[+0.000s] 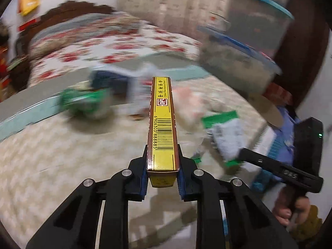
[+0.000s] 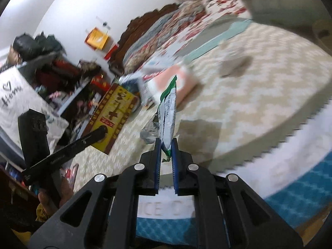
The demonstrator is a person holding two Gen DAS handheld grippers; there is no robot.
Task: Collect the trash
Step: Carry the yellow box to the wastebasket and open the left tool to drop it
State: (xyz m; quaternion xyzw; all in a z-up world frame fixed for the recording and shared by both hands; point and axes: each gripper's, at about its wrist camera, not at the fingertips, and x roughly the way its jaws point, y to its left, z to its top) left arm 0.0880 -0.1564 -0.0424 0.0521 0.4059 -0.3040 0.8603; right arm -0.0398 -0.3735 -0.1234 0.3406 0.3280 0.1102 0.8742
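Note:
My left gripper [image 1: 162, 155] is shut on a long yellow box [image 1: 162, 122] with a barcode, held above the patterned table [image 1: 62, 155]. The box and the left gripper also show in the right wrist view [image 2: 113, 112]. My right gripper [image 2: 166, 145] is shut on a green and white wrapper [image 2: 168, 112], held upright above the table. That wrapper shows in the left wrist view [image 1: 225, 137] at the right. More trash lies on the table: a green packet [image 1: 83, 101], a blue and white box [image 1: 132, 87] and a pink pack [image 2: 176, 83].
A bed with a flowered cover [image 1: 103, 45] stands behind the table. A stack of clear bins with blue lids [image 1: 249, 41] is at the upper right. A cluttered shelf [image 2: 62, 72] stands at the left. A blue mat [image 2: 290, 186] lies below the table's edge.

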